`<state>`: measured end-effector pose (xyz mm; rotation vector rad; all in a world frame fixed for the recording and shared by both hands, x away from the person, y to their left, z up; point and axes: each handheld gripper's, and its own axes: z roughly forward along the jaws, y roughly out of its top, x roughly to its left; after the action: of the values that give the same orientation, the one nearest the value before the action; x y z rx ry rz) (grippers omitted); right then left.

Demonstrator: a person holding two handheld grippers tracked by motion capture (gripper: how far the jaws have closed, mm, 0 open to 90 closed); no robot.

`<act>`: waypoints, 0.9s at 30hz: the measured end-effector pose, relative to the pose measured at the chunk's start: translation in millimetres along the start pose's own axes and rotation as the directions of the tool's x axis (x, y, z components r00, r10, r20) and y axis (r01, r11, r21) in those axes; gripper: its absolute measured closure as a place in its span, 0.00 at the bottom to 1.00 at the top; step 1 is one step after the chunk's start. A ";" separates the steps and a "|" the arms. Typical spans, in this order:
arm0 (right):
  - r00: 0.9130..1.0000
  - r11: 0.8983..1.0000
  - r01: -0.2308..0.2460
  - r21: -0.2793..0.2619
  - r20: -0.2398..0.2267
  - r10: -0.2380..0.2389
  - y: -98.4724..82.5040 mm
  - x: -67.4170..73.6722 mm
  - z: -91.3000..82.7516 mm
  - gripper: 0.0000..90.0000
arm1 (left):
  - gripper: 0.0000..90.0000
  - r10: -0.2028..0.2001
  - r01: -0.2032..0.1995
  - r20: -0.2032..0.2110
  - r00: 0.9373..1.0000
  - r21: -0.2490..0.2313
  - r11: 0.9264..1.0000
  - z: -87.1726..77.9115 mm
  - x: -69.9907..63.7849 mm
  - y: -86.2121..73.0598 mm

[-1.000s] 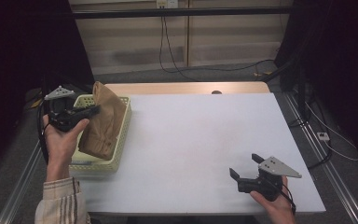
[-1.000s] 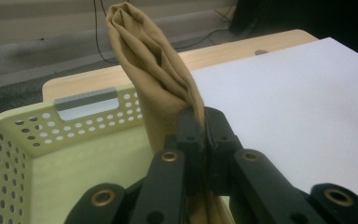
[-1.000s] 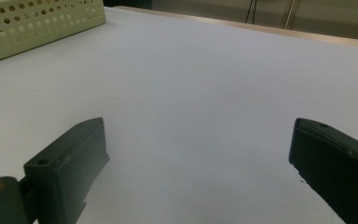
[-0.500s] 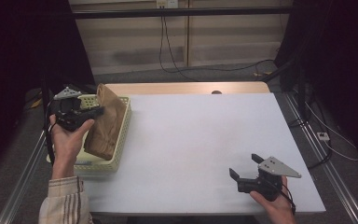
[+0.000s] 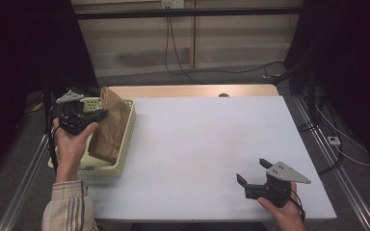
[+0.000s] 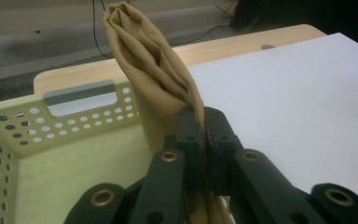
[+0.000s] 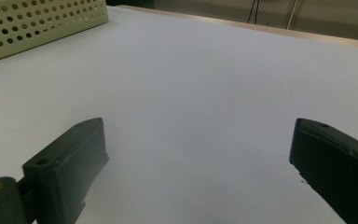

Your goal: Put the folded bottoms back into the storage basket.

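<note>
A folded tan cloth point(image 5: 110, 126) hangs half out of a pale yellow perforated basket point(image 5: 129, 126) at the table's left edge. My left gripper point(image 5: 100, 114) is shut on the cloth, its jaws pinching the fabric's lower part point(image 6: 177, 100) while the bunched top rises above them. The basket's wall point(image 6: 65, 130) stands behind and to the left of the jaws. My right gripper point(image 5: 253, 173) rests low near the table's front right, open, with bare white tabletop between its jaws point(image 7: 200, 154).
A white table top point(image 5: 212, 144) covers most of the wooden table, whose far strip point(image 5: 192, 90) shows bare wood. A corner of the basket point(image 7: 37, 23) lies far off in the right gripper view. Cables run along the floor behind.
My left gripper has lifted the cloth a little and moved it away from the person, over the basket. The right gripper has stayed still.
</note>
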<state>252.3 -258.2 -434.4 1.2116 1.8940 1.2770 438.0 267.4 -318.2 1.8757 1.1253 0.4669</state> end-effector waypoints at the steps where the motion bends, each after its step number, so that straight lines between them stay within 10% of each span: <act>1: 1.000 1.000 0.000 0.000 0.000 0.000 0.0 0.0 0.0 0.04 | 0.96 -0.005 0.005 -0.005 1.000 0.002 1.000 1.8 0.3 -0.8; 27: 1.000 1.000 -0.006 0.000 -0.001 0.006 -0.1 -0.9 -0.4 0.04 | 0.96 -0.055 0.056 -0.031 0.998 0.025 0.998 16.8 23.3 -15.7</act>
<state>252.3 -259.2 -434.4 1.2172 1.8924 1.2809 453.4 282.2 -343.1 1.8595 1.2059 0.4533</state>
